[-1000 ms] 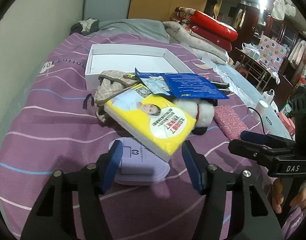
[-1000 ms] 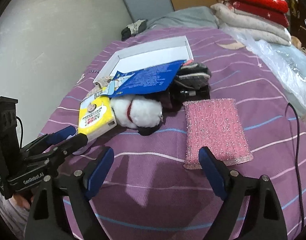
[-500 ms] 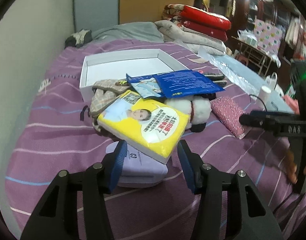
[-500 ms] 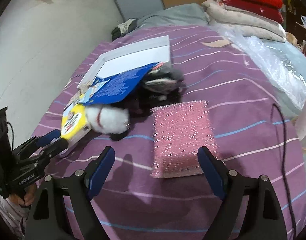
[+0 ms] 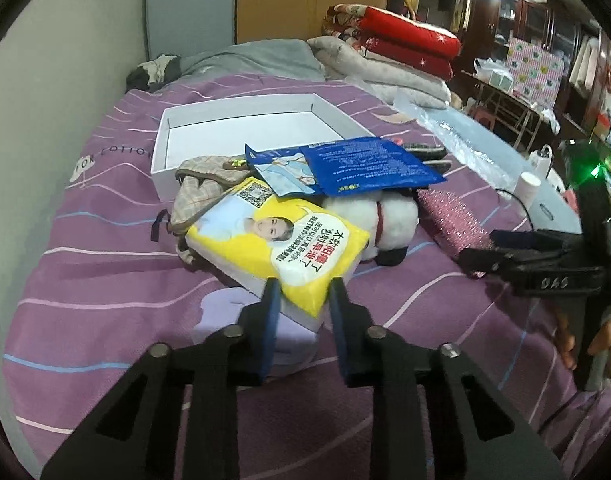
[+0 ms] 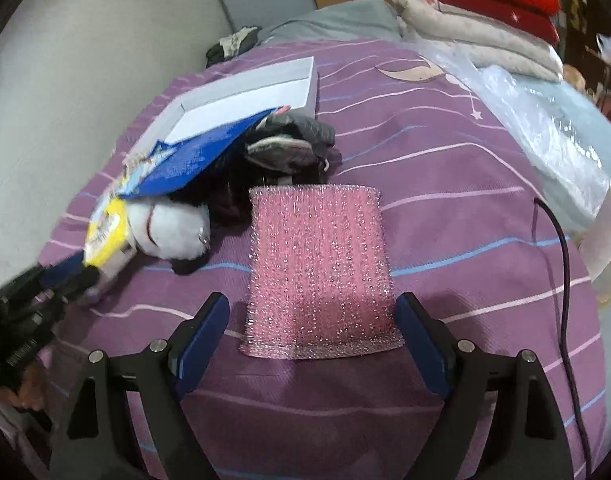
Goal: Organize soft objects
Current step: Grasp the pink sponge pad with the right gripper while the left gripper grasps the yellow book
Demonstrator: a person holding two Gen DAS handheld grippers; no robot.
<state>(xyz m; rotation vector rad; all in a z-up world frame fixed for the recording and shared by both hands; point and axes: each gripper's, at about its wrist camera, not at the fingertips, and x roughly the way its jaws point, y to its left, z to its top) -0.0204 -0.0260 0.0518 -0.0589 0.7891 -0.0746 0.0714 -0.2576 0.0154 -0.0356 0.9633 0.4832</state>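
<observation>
**Yellow pack clamped at the near corner; pink pad flanked by spread jaws**

Where the pile of soft things lies on the purple striped bedspread (image 5: pixel 85 280), the near corner of the yellow tissue pack (image 5: pixel 281 244) is pinched between the jaws of the left gripper (image 5: pixel 301 300), which have just been closing, and the pads are seen pressed against its sides. Under that corner a lilac pad (image 5: pixel 225 312) is partly covered by the pack and by the left jaw. Beyond the pack, a checked cloth pouch (image 5: pixel 201 192) is wedged against the wall of the white shallow box (image 5: pixel 241 110), which is seen behind the pile. A blue printed bag (image 5: pixel 369 164) is laid across the top of a white plush toy (image 5: pixel 389 216), and most of the toy is hidden by it. Dark folded garments (image 6: pixel 293 140) are crowded between the bag and the pink glittery pad (image 6: pixel 319 268).

The right gripper (image 6: pixel 313 332) is held with its jaws wide apart on either side of the pink pad's near end; the pad lies flat on the bedspread and is not pressed by the pads. A black cable (image 6: pixel 561 264) is trailed over the bedspread to the right of it, and clear plastic sheeting (image 6: pixel 545 120) is spread further right. Folded red and grey quilts (image 5: pixel 401 52) are stacked at the bed's far end.
</observation>
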